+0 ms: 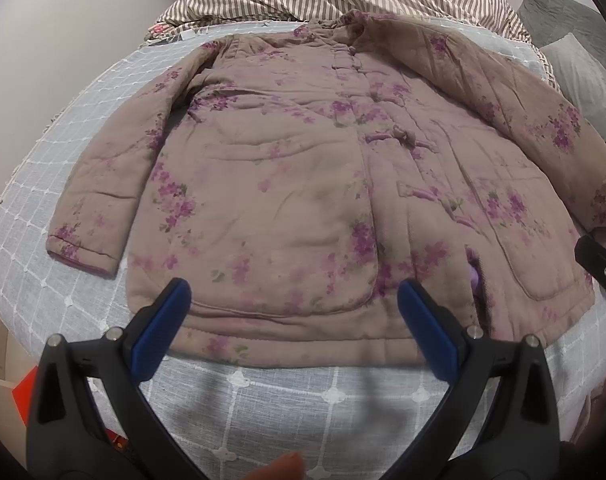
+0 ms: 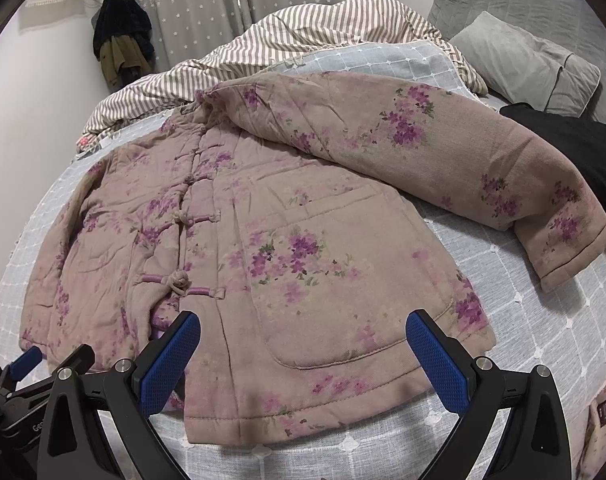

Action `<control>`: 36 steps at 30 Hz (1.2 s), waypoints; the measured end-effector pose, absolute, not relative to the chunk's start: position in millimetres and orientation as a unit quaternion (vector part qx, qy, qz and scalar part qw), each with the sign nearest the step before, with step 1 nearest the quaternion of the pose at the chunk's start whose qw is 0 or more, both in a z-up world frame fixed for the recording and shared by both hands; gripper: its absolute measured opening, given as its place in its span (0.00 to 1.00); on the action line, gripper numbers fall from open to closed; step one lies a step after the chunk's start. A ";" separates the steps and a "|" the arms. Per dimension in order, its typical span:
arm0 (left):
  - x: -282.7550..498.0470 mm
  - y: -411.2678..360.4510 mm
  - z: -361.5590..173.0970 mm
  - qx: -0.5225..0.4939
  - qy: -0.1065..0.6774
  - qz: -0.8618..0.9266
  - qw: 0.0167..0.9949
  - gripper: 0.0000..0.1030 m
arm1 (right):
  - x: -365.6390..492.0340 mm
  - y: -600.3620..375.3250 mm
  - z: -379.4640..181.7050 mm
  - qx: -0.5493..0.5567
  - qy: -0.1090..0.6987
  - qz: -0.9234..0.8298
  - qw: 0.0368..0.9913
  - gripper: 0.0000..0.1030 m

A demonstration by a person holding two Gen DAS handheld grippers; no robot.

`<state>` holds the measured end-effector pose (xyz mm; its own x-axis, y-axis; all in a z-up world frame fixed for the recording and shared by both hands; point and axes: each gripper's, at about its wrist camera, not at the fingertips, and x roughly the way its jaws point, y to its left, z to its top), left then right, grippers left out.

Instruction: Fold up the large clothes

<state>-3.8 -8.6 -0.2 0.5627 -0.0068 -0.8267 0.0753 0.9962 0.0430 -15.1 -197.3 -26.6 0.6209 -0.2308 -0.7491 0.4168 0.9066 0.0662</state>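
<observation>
A padded tan jacket [image 1: 287, 168] with purple flowers lies face up and buttoned on the bed, collar at the far end, hem toward me. Its left sleeve [image 1: 115, 184] lies flat beside the body. Its right sleeve [image 2: 443, 160] lies bunched out to the right. My left gripper [image 1: 293, 320] is open and empty over the hem, left of the front opening. My right gripper [image 2: 303, 356] is open and empty over the hem by the right pocket [image 2: 343, 288]. The left gripper also shows in the right wrist view [image 2: 31, 364] at the lower left.
The bed has a grey-blue checked cover [image 1: 287, 408]. A striped duvet [image 2: 303, 36] is heaped behind the collar. Grey pillows [image 2: 523, 56] and a dark cloth [image 2: 575, 148] lie at the right. A white wall [image 1: 63, 40] runs along the left side.
</observation>
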 end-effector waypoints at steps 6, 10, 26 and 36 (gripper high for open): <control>-4.4 -9.8 0.1 0.037 0.467 -0.024 0.883 1.00 | -14.8 -198.5 -27.3 0.122 0.398 -0.179 0.892 1.00; -4.7 -11.2 0.2 0.037 0.466 -0.025 0.884 1.00 | -14.7 -198.5 -27.5 0.121 0.398 -0.178 0.892 1.00; -3.9 -5.2 3.0 0.035 0.464 -0.024 0.885 1.00 | -13.7 -194.9 -27.9 0.114 0.399 -0.173 0.893 1.00; -1.5 -0.3 1.2 0.032 0.466 -0.027 0.884 1.00 | -10.4 -191.6 -30.3 0.106 0.404 -0.171 0.892 1.00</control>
